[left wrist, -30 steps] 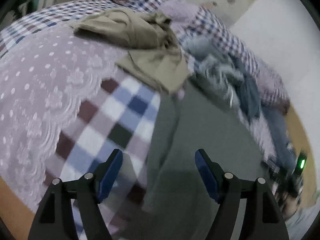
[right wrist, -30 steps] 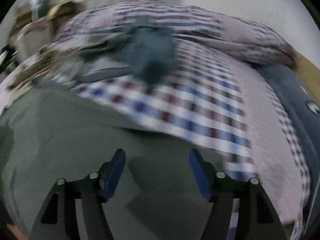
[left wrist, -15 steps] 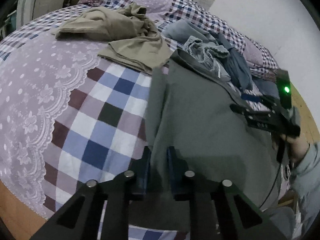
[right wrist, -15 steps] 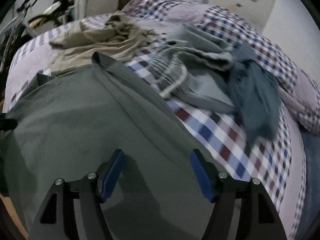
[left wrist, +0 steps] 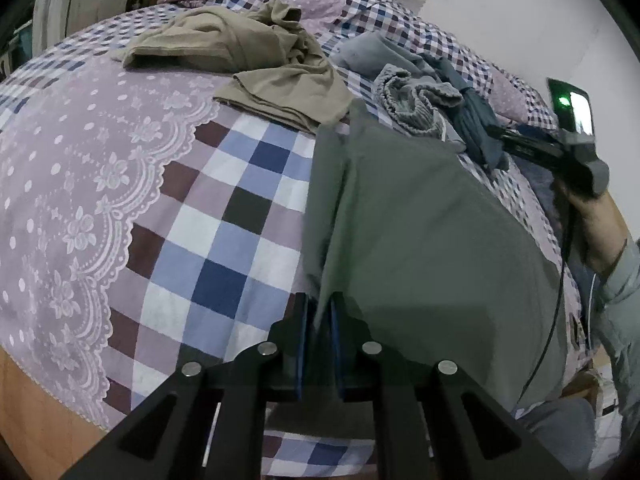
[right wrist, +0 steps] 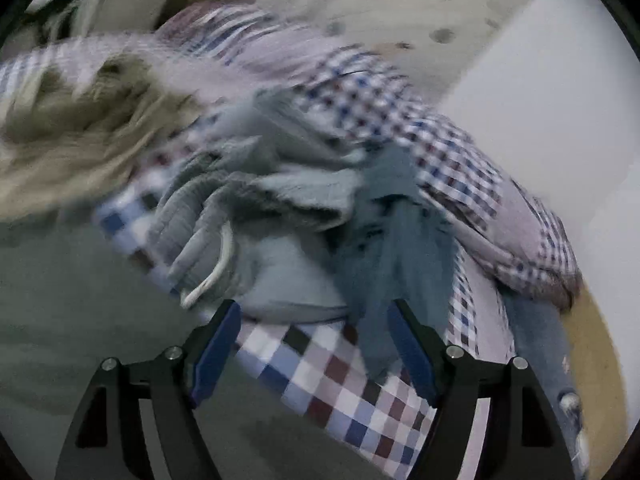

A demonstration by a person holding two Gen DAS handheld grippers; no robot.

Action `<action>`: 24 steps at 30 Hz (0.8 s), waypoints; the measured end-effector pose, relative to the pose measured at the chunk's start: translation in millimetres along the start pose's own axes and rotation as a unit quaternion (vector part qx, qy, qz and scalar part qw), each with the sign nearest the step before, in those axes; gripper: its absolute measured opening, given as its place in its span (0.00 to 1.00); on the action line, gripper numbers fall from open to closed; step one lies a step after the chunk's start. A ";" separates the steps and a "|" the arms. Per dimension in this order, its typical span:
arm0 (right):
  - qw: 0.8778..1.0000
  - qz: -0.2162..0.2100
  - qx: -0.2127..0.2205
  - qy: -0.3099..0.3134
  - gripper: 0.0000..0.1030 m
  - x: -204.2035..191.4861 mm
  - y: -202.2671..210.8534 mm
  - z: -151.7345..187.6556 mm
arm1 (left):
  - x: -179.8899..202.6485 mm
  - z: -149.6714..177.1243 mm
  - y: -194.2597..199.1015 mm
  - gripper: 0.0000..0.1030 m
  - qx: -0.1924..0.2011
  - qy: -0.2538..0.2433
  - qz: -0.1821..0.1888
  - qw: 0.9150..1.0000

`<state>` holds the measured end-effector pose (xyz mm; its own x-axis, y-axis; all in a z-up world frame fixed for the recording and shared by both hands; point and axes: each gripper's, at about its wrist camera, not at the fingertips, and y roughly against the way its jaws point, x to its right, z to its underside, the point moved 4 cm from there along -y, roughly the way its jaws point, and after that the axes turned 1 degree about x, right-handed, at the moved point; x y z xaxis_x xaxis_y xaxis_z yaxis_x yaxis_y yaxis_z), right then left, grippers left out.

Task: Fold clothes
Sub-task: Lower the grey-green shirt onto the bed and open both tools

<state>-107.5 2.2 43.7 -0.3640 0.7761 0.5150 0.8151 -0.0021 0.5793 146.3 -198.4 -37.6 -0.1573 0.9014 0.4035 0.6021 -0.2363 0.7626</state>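
Note:
A dark green garment (left wrist: 420, 232) lies spread flat on the checked bedspread (left wrist: 224, 240). My left gripper (left wrist: 320, 320) is shut on its near left edge, with a fold of the cloth pinched between the blue pads. My right gripper (right wrist: 312, 336) is open and empty, above the green garment's far right corner (right wrist: 80, 300), facing a crumpled grey-blue heap (right wrist: 280, 208). From the left wrist view the right gripper (left wrist: 560, 148) is seen held in a hand at the right.
A crumpled khaki garment (left wrist: 256, 56) lies at the back of the bed. A grey ribbed garment and a dark blue one (left wrist: 440, 100) are piled behind the green one. Jeans (right wrist: 544, 344) lie at the right edge. A white wall (left wrist: 520, 12) stands behind.
My left gripper has closed on the green garment's left edge. My right gripper has moved off the garment toward its far right side and points at the grey-blue heap.

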 end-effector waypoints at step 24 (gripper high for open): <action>0.933 0.027 -0.026 -0.359 0.78 144.2 209.1 294.2 | -29.9 37.2 14.4 0.63 -0.023 0.113 0.024 0.993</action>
<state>143.0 299.2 53.2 0.0872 0.9962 0.0002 0.7940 -0.0697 0.6039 188.8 -215.2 -57.5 -0.3044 0.7855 0.5388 0.5769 -0.2981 0.7605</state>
